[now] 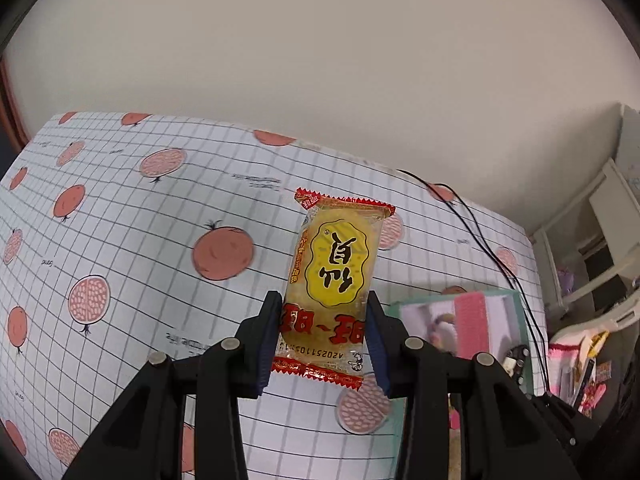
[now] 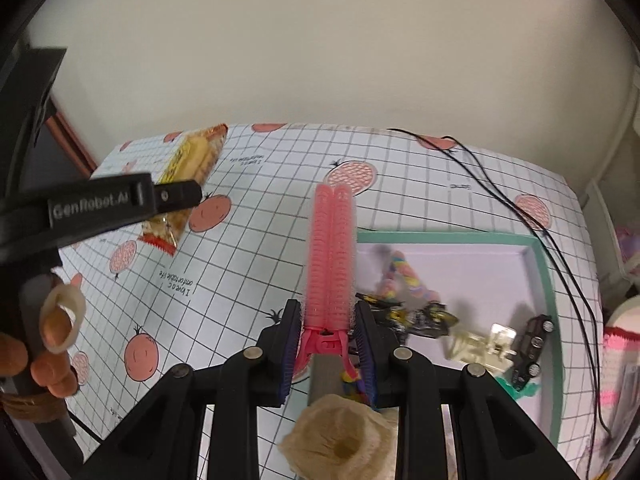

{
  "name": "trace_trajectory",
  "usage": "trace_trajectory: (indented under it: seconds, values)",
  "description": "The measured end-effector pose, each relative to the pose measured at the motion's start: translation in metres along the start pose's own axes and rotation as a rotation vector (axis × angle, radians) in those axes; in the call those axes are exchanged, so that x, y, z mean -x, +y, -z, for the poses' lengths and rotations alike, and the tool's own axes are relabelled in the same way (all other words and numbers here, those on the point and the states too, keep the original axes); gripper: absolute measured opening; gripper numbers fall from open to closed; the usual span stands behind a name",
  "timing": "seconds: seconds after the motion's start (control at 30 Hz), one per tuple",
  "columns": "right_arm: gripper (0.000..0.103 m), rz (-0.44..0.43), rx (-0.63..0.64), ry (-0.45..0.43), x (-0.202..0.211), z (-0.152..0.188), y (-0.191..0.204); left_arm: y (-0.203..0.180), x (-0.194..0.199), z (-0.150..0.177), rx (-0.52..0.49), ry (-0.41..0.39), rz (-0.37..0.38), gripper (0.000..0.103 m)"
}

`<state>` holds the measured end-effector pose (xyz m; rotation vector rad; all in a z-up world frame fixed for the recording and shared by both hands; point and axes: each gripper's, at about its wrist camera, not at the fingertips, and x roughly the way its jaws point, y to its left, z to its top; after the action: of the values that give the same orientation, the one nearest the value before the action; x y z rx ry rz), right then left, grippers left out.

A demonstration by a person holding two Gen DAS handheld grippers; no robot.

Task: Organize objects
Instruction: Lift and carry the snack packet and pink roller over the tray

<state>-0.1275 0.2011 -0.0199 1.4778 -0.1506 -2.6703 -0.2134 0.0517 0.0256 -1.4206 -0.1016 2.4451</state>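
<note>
Rice cracker packet (image 1: pixel 334 284) clamped at lower half in left claw (image 1: pixel 325 340), held above bench (image 1: pixel 132 240); long axis runs straight away from claw, red crimped end toward far edge, print upside down. Pink hair-roller clip (image 2: pixel 331 256) gripped at hinge end by right claw (image 2: pixel 329 344), long axis forward toward far edge, over left rim of teal-rimmed tray (image 2: pixel 544 272). Tray at bench right side holds toy cars (image 2: pixel 532 346), twisted marshmallow candy (image 2: pixel 400 276). Black cable (image 2: pixel 500 196) trails along right edge.
</note>
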Motion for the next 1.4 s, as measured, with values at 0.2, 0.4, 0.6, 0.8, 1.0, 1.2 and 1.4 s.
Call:
trace_trajectory:
  seconds: [0.2,0.4,0.6,0.8,1.0,1.2,1.4]
  values:
    - [0.029,0.033,-0.042,-0.01,0.016,0.004,-0.021,-0.024,0.005,0.008,-0.054,0.01,0.001,0.042]
    - [0.029,0.067,-0.085,-0.014,0.031,0.011,-0.041,-0.049,0.015,0.019,-0.097,0.021,0.007,0.042]
    - [0.029,0.109,-0.113,-0.032,0.049,0.016,-0.061,-0.075,0.023,0.034,-0.155,0.03,0.033,0.042]
    - [0.029,0.123,-0.184,-0.052,0.06,0.019,-0.094,-0.092,0.026,0.043,-0.185,0.043,0.072,0.042]
    - [0.029,0.152,-0.198,-0.055,0.061,0.023,-0.113,-0.111,0.018,0.048,-0.21,0.065,0.102,0.042]
    - [0.029,0.174,-0.203,-0.025,0.05,0.029,-0.123,-0.133,0.002,0.062,-0.251,0.107,0.118,0.042]
    - [0.029,0.18,-0.206,0.015,0.034,0.034,-0.127,-0.15,-0.023,0.08,-0.291,0.175,0.112,0.042]
